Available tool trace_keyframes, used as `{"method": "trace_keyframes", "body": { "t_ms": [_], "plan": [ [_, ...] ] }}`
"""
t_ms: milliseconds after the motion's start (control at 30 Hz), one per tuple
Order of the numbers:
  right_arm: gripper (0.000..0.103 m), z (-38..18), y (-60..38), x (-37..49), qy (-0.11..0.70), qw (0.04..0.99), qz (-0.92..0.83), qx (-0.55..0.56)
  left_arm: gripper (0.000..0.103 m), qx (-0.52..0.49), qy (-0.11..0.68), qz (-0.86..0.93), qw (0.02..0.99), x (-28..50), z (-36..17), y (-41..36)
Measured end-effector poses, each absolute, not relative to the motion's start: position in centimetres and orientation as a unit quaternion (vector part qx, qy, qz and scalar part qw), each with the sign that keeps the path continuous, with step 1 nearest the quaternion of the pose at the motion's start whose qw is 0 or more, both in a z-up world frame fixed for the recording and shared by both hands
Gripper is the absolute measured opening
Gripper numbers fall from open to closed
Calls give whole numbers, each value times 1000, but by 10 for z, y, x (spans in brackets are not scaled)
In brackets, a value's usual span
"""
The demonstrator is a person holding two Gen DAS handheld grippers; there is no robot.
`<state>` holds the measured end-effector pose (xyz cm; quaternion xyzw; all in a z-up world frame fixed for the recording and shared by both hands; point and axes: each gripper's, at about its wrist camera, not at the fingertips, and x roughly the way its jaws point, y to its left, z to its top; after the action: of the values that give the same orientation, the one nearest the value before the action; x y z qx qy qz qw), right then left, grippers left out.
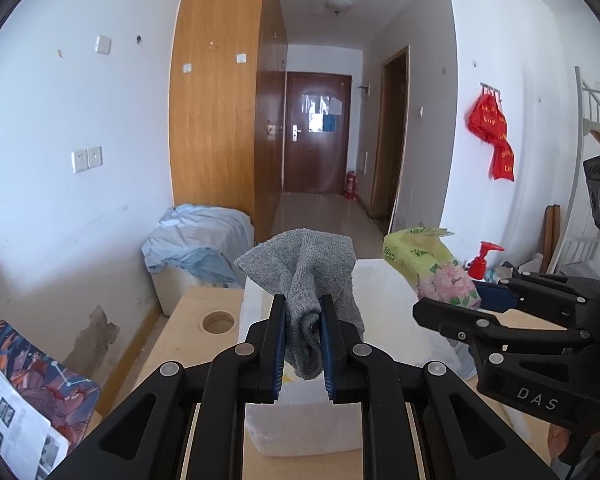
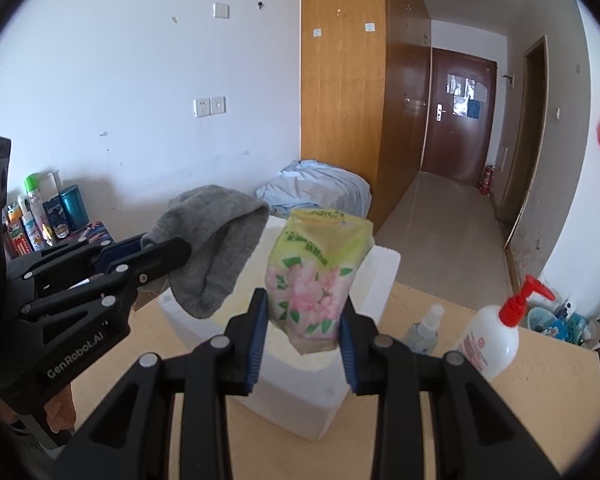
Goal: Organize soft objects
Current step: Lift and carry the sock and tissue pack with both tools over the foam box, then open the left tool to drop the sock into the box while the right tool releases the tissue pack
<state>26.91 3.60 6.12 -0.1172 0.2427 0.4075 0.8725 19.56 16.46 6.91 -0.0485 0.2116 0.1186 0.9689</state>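
A limp grey knit sock (image 1: 300, 276) and a green floral tissue pack (image 2: 320, 276) hang above a white foam box (image 2: 300, 392)

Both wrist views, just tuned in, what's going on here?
A person is holding a gripper in each hand above a white foam box on a wooden table. The left gripper has its jaws shut on a grey knitted sock. The right gripper is clamped on a green floral tissue pack. Both items are lifted over the box, neither set down yet. A lotion pump bottle and a small spray bottle stand on the table nearby.
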Motion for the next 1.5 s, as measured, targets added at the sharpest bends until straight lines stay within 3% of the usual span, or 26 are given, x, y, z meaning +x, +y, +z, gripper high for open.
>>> {"method": "trace_keyframes", "body": {
  "t_ms": [800,933,1000,1033,1067,1167,1233,1500],
  "plan": [
    [37,51,43,302,260,870,404,-113,16,-44,258,88,961,254,47,178],
    [37,51,46,304,260,870,404,-114,23,-43,245,101,963,251,51,180],
    [37,51,46,304,259,870,403,-113,40,-45,244,103,963,249,52,182],
    [37,51,47,304,259,870,404,-113,56,-45,242,105,963,248,52,183],
    [37,52,47,304,258,870,404,-113,64,-44,237,108,964,245,53,184],
    [37,51,48,304,258,870,404,-113,74,-48,230,114,965,240,56,187],
    [37,49,49,303,258,870,405,-115,80,-51,228,118,965,237,56,188],
    [37,47,55,306,264,865,410,-119,80,-57,214,138,965,222,61,199]
  ]
}}
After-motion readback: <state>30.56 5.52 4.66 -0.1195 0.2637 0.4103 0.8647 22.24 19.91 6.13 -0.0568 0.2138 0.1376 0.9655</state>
